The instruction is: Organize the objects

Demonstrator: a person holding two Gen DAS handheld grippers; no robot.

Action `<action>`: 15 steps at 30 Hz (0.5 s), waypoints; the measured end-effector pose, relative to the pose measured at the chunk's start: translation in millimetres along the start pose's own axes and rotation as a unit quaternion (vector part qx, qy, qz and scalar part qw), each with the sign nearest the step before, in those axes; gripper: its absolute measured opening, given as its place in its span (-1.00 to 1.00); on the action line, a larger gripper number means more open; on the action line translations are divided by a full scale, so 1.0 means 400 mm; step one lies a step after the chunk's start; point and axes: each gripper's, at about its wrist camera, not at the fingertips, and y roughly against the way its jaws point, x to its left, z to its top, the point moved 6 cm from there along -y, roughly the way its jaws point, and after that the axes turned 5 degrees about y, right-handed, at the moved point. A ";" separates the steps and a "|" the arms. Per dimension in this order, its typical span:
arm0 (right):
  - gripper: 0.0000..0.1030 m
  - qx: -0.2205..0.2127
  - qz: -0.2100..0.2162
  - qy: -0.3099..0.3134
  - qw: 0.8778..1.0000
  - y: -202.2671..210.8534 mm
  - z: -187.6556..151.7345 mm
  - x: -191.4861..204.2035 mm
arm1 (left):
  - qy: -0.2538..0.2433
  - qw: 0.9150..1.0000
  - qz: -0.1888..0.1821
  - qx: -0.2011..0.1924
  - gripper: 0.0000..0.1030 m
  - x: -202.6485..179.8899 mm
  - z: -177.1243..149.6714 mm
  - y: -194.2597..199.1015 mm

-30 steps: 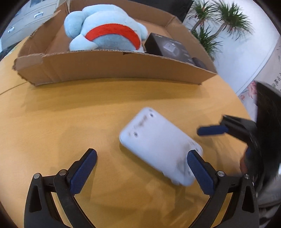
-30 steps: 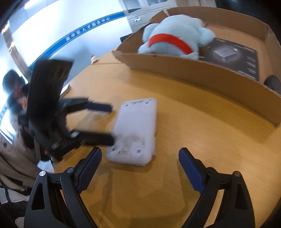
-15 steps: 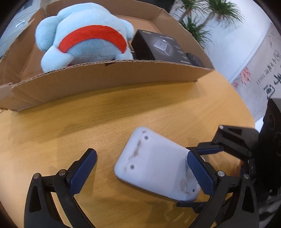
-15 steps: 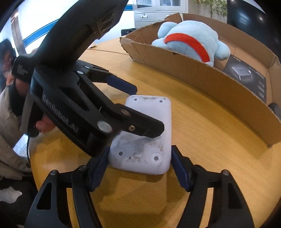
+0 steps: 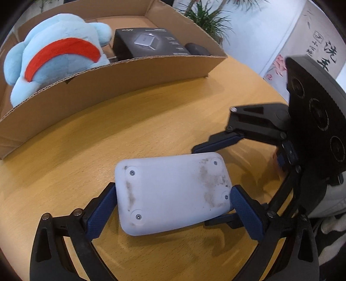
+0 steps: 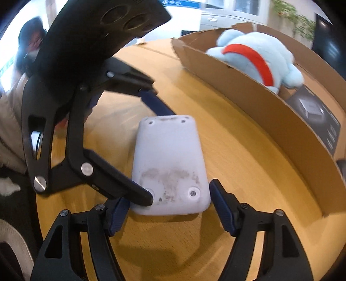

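Both grippers crowd the same white device [image 5: 173,192], a flat rounded plastic slab lying underside-up on the round wooden table [image 5: 103,138]. Its pale face shows 4 screw recesses and grey smudges. In the left wrist view, the left gripper [image 5: 173,210] has its 2 blue pads against the short ends of the slab, clamped on it (the left pad sits tight at the corner, the right pad at the opposite edge). In the right wrist view, the right gripper [image 6: 167,210] straddles the near end of the device; its jaws are opening, the device lies between them, and a thin gap shows beside the right pad, so the pads do not press on it. One black finger of the left gripper crosses over the near left corner of the slab there, hiding part of the contact.

Beyond the device, well apart from it, stands an open cardboard box [image 5: 121,86]. Inside it lie a light blue plush toy [image 5: 54,62] with a red band, and beside that a black product carton [image 5: 149,44] printed with a small grey cube. Green potted plants [image 5: 205,19] stand behind the box. A person [image 6: 28,56] is blurred at the left edge of the right wrist view.
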 end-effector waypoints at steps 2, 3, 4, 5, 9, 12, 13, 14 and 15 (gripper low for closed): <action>0.41 -0.005 -0.012 -0.026 1.000 0.005 -0.010 -0.013 | 0.011 1.000 0.000 -0.001 0.83 0.008 0.001 0.003; 0.53 -0.003 -0.019 -0.039 0.999 0.009 -0.017 -0.020 | 0.017 1.000 -0.003 -0.002 0.80 0.012 0.002 0.006; 0.54 -0.004 -0.021 -0.055 0.998 0.018 -0.029 -0.029 | 0.021 1.000 -0.004 -0.004 0.74 0.015 0.002 0.008; 0.54 -0.004 -0.021 -0.068 0.997 0.027 -0.038 -0.036 | 0.028 1.000 -0.006 -0.006 0.69 0.021 0.003 0.011; 0.53 -0.013 -0.018 -0.146 0.989 0.059 -0.070 -0.064 | 0.037 0.999 -0.005 -0.012 0.65 0.022 0.008 0.009; 0.26 -0.034 -0.004 -0.217 0.976 0.073 -0.079 -0.078 | 0.042 0.999 -0.003 -0.018 0.66 0.018 0.009 0.003; 0.11 -0.040 0.005 -0.234 0.971 0.075 -0.066 -0.048 | 0.039 0.999 -0.002 -0.021 0.68 0.016 0.009 0.002; 0.07 -0.046 0.010 -0.248 0.968 0.073 -0.060 -0.039 | 0.040 0.999 0.002 -0.028 0.70 0.018 0.008 0.002; 0.05 -0.048 0.012 -0.255 0.966 0.071 -0.058 -0.042 | 0.047 0.998 0.000 -0.034 0.70 0.023 0.007 0.002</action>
